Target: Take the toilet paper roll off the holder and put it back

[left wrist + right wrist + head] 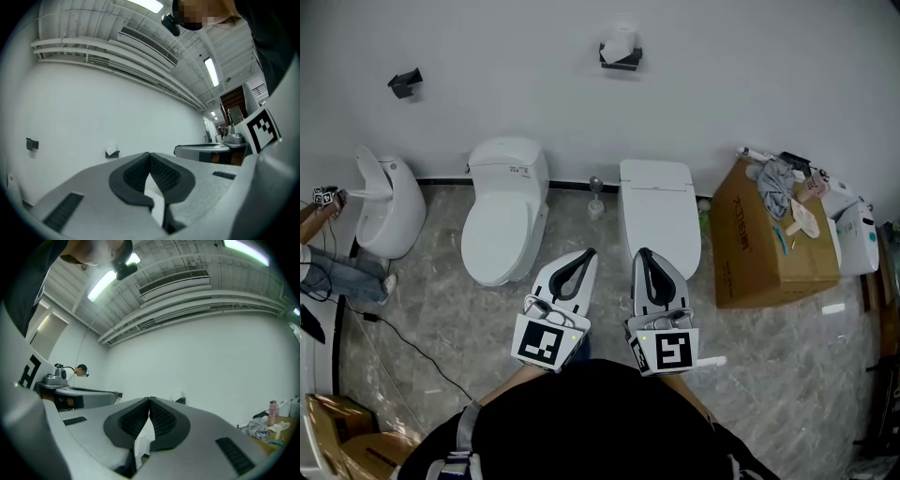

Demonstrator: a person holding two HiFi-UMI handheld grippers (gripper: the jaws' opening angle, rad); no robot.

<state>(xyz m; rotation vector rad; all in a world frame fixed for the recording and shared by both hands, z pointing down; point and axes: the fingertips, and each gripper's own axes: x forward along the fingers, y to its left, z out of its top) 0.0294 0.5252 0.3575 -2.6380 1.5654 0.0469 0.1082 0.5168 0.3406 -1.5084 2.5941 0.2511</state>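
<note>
We see the white toilet paper roll (pixel 622 39) seated on its black wall-mounted holder (pixel 620 62) at twelve o'clock, well apart from both tools. Left gripper (pixel 590 253) and right gripper (pixel 639 252), side by side at six o'clock: jaws pressed together, nothing between them.

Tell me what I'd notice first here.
A rounded toilet and a squarer toilet stand side by side against the white wall. High on it, a toilet paper roll sits on a black holder. Nearest, the left tool and right tool point forward, shut and empty.
</note>
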